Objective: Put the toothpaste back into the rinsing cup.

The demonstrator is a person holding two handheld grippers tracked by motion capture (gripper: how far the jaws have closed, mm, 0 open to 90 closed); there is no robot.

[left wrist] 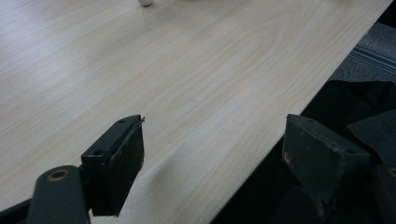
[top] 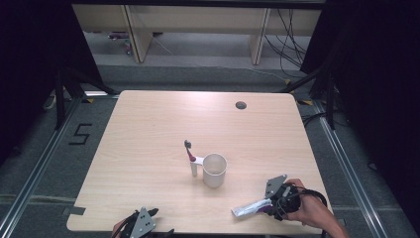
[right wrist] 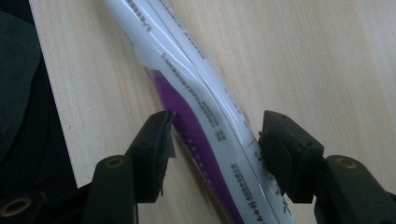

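High view sits above your side, looking forward and down over the whole table. Your left gripper view skims low across the bare near edge. Your right gripper view looks close down on the toothpaste tube, which the high view shares.

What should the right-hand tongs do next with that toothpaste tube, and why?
Probably close a little further until the pads pinch the tube. In the right gripper view the right tongs already straddle the toothpaste tube, which lies flat on the table, with the jaws on either side and a sliver of gap still showing, so no repositioning seems needed.
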